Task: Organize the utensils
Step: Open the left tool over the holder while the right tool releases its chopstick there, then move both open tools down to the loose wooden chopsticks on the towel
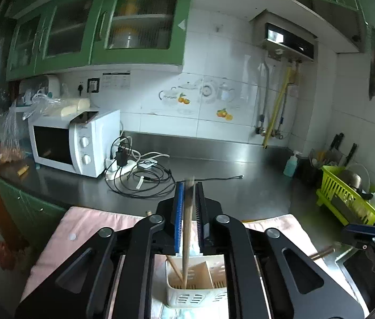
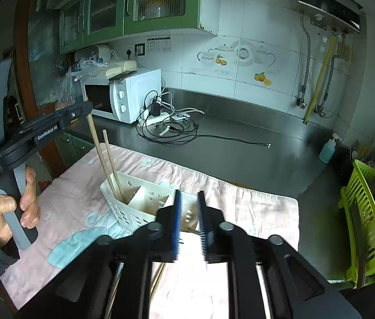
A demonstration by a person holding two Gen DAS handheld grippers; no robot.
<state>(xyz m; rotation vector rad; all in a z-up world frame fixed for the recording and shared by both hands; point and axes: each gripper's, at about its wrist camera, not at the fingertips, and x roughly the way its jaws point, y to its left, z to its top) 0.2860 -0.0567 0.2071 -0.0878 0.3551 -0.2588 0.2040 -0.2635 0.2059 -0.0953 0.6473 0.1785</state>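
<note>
Two chopsticks [image 2: 107, 159] stand in white utensil caddy [image 2: 145, 204] at frame centre on pink cloth [image 2: 240, 202]. Your left gripper [image 1: 189, 186] jaws loose around one chopstick; right gripper [image 2: 189, 199] slightly parted, empty.

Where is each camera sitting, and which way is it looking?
Left wrist view: sits on the left gripper, looking along a chopstick between its fingers, down into the white caddy; the right gripper shows at the right edge.
Right wrist view: sits on the right gripper, looking across the pink cloth; a hand carries the left gripper.
Both show the caddy, microwave, counter and green rack.
</note>
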